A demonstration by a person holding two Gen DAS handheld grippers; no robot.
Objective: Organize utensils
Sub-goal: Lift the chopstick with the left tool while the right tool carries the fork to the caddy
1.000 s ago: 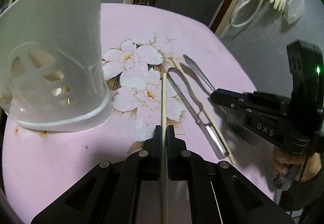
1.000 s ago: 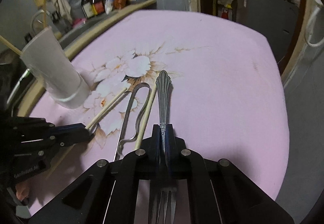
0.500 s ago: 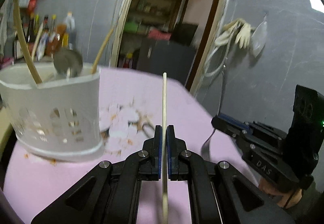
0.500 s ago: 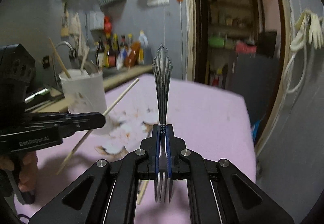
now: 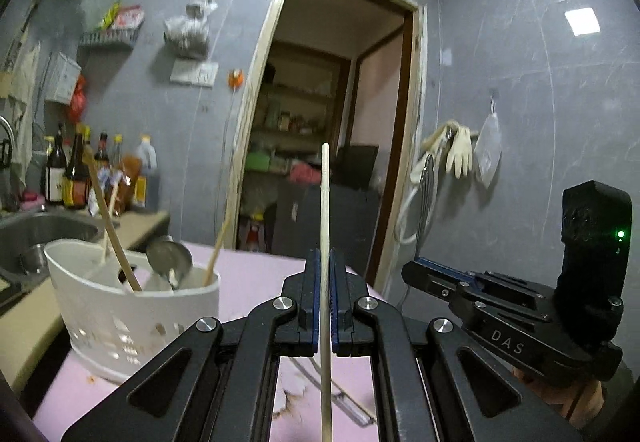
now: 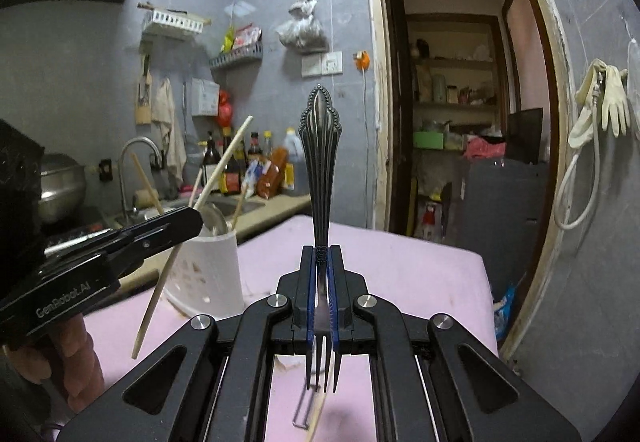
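I am holding a chopstick (image 5: 325,202) clenched upright in my left gripper (image 5: 324,306), and a fork (image 6: 321,162) clenched handle-up in my right gripper (image 6: 321,306), both lifted above the pink tabletop (image 6: 420,274). The white utensil holder (image 5: 120,318) is sitting to the left, partly filled. I am aiming to lower each piece into an open gap, one at a time, avoiding the spoon (image 5: 168,254).

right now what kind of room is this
Most likely a small home kitchen: a steel sink with a tap, sauce bottles lined up on the counter, and a white utensil holder on the pink-covered table.
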